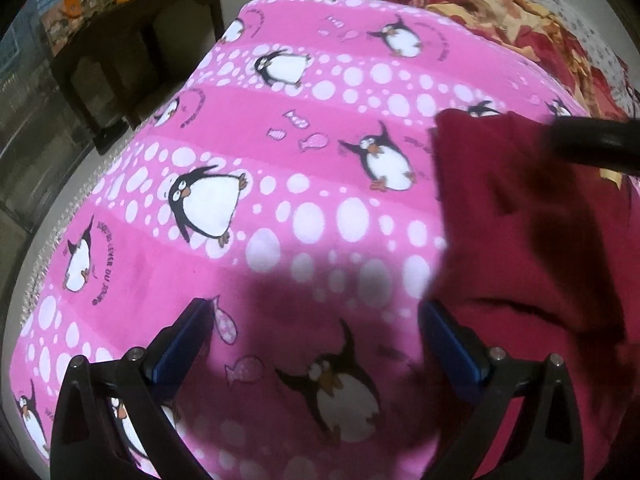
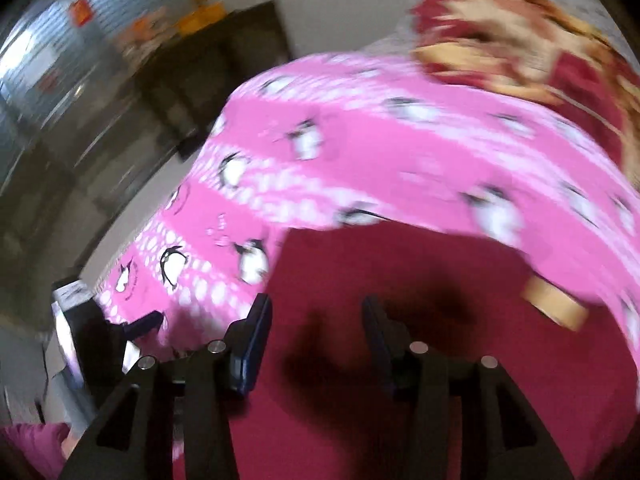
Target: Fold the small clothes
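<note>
Left tongs (image 1: pixel 312 316) stand wide apart, nothing between the ribbed blue pads, above a fleecy pink blanket (image 1: pixel 256 152) printed with penguins and white dots. A soft dark-red garment (image 1: pixel 520 232) lies crumpled just right of them. Right tongs (image 2: pixel 316 316) are parted with nothing gripped, the red cloth directly beneath. A tan tape roll (image 2: pixel 556 304) sits beyond, to their right.
</note>
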